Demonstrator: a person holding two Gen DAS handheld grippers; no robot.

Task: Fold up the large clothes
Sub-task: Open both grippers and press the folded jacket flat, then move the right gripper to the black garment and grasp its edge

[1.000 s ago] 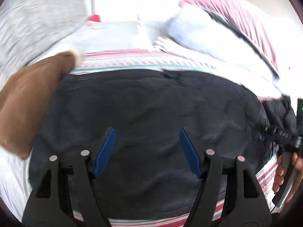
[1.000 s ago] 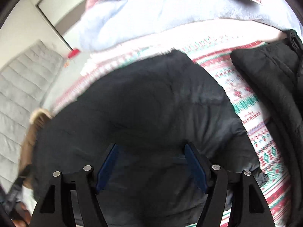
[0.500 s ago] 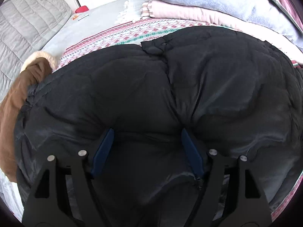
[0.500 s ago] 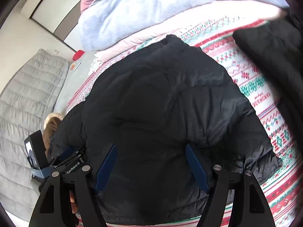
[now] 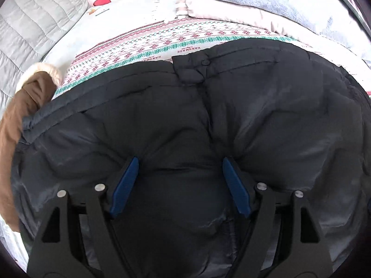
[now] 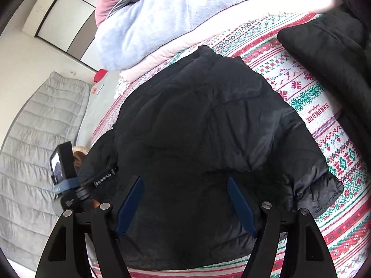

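1. Jacket first: the puffy black quilted down jacket (image 5: 231, 120) lies bunched on the knitted red, green and white patterned blanket (image 5: 167, 39), its snap-fastened edge pointing away from me, the bulk already gathered into a rough block.
2. My left gripper (image 5: 180, 178) hangs wide above the jacket's near part, blue pads clear of the fabric as far as I can tell, holding nothing.
3. My right gripper (image 6: 185, 199) is equally wide over the same jacket, empty too; from its view I see my left tool at the jacket's left edge.
4. To do this step well, I judge I should press the trapped air out before pinching, since the slippery, springy shell will likely puff back open. I would grip a seam or hem with both jaws rather than loose filling, and keep the two grips level.
5. Containers: none shows. A brown fleece-trimmed garment (image 5: 27, 102) lies beside the jacket's left edge, a second dark jacket (image 6: 329, 58) to the right, and stacked pale blue and pink folded blankets (image 6: 162, 23) beyond.
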